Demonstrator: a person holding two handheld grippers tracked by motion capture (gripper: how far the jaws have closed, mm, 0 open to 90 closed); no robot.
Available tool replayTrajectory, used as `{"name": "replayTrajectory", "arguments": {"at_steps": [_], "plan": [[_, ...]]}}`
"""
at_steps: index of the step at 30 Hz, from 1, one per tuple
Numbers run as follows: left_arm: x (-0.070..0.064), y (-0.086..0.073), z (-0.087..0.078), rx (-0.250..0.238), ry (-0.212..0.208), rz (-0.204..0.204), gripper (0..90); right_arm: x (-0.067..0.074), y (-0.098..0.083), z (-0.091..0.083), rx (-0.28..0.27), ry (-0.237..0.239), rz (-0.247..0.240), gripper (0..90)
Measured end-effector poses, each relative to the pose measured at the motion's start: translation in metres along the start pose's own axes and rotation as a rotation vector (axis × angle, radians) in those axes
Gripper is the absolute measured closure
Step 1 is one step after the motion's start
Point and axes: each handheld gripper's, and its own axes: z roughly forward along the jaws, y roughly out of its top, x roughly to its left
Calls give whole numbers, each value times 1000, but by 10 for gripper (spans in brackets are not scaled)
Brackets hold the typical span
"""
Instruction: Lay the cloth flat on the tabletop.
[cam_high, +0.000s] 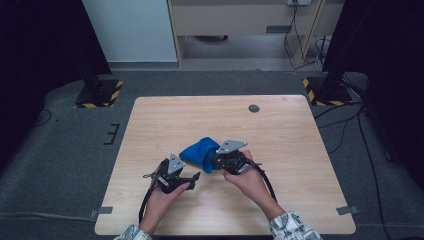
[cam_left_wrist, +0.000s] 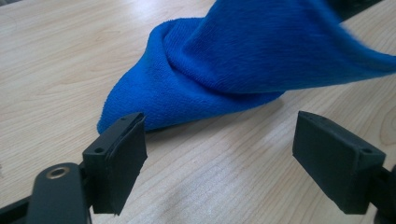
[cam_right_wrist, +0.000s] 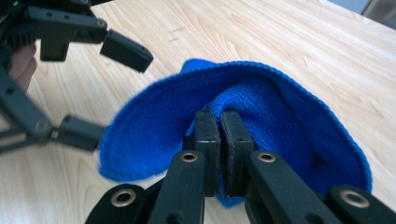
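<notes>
Cloth is the thing to read here: your right gripper (cam_right_wrist: 219, 122) has its jaws pinched tight on a fold of the blue cloth (cam_high: 200, 152), lifting one side so the fabric slopes down from that pinch to the wooden table (cam_high: 280, 135), where its lower end rests. In the high view the cloth sits near the table's middle, and from your left gripper (cam_high: 192, 178) it lies at about one o'clock, just beside the tips. That left gripper stands wide open and holds nothing; in the left gripper view the cloth's lowest corner (cam_left_wrist: 116, 122) rests on the wood just past the left-hand jaw, at roughly eleven o'clock, while the raised fabric sweeps away toward two o'clock. So the cloth's long axis runs from that low corner up to your right-hand pinch, and the free corner is far nearer your left hand. I judge a short reach forward and slightly left would put that corner between the open jaws.
</notes>
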Motion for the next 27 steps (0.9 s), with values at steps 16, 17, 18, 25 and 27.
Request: {"name": "replayTrajectory", "arguments": {"at_steps": [16, 17, 18, 25, 27], "plan": [[8, 6, -9, -109, -9, -67, 282, -4, 3, 39, 31, 36, 35, 871], [8, 6, -8, -114, -21, -78, 282, -4, 3, 39, 32, 35, 33, 871], [9, 6, -8, -118, -31, -89, 314, -4, 3, 39, 32, 34, 32, 871], [10, 9, -4, -135, -80, -107, 514, -3, -1, 39, 42, 32, 27, 871], [10, 10, -4, -134, -70, -98, 575, -3, -3, 39, 44, 33, 25, 871]]}}
